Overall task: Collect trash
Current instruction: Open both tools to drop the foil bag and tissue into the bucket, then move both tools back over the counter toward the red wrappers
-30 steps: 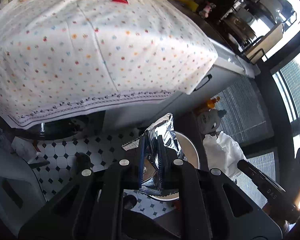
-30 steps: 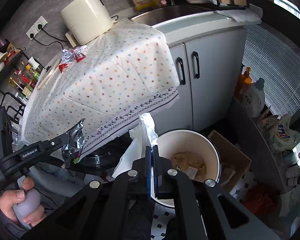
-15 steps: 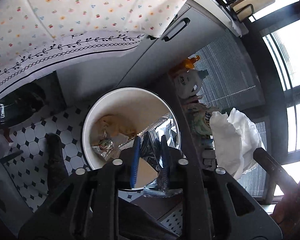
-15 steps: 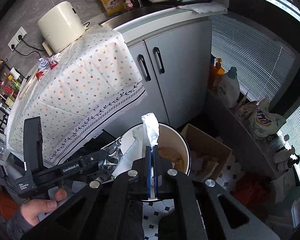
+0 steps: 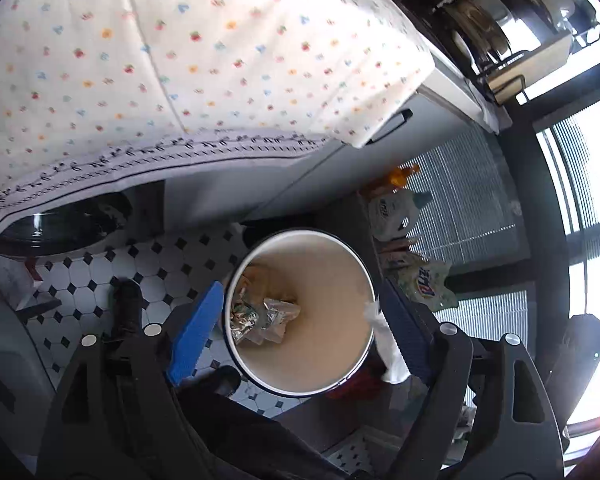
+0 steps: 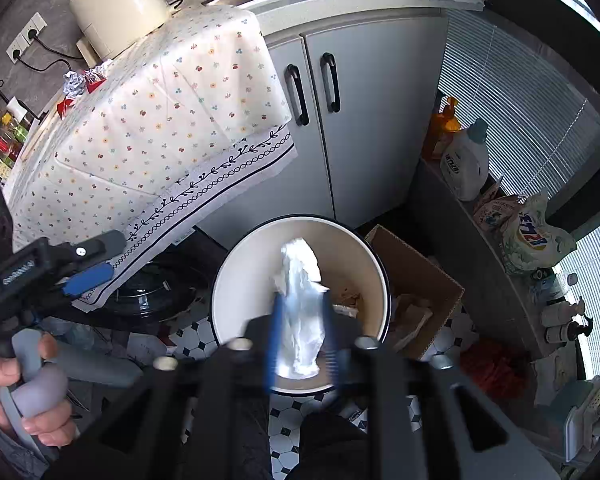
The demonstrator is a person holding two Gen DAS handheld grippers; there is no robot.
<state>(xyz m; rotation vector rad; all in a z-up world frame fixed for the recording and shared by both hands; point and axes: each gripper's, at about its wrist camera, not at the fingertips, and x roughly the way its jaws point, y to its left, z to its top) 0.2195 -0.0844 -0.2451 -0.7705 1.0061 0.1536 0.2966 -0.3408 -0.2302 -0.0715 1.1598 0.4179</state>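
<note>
Left wrist: left claw (image 5: 300, 328) wide over bin (image 5: 364, 280) holding foil wrappers (image 5: 260, 316).

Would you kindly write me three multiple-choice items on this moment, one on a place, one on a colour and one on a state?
1. Where does the silver foil wrapper lie?
A. On the tablecloth
B. Inside the white bin
C. In the cardboard box

2. What colour are the pads on the gripper fingers?
A. Blue
B. Red
C. Yellow

3. How does the left gripper stand?
A. Shut on foil
B. Shut on tissue
C. Open and holding nothing

Key:
1 B: the foil rests at the bottom of the bin with other scraps.
2 A: the left wrist view shows a blue pad beside the bin rim.
3 C: its fingers are spread wide, one to each side of the bin, with nothing between them; the white tissue sits between the fingers of the right gripper instead.
</note>
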